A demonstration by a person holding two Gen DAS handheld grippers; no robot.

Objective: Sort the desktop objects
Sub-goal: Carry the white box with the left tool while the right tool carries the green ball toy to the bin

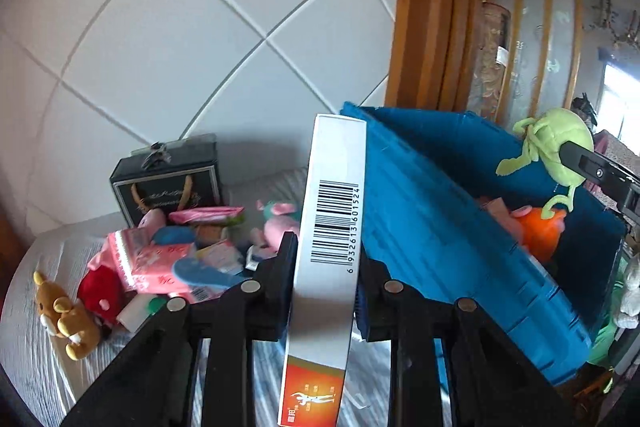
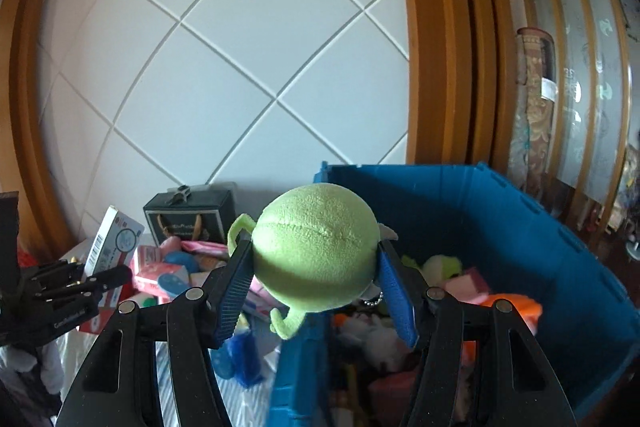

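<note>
My left gripper is shut on a flat white box with a barcode and an orange end, held upright beside the left wall of the blue crate. My right gripper is shut on a round green plush toy and holds it above the crate's near left rim. The same toy shows in the left wrist view over the crate. Inside the crate lie an orange plush and other toys.
A pile lies left of the crate: pink tissue packs, a blue brush, a pink plush, a red plush and a brown bear. A black gift bag stands behind against the white tiled wall.
</note>
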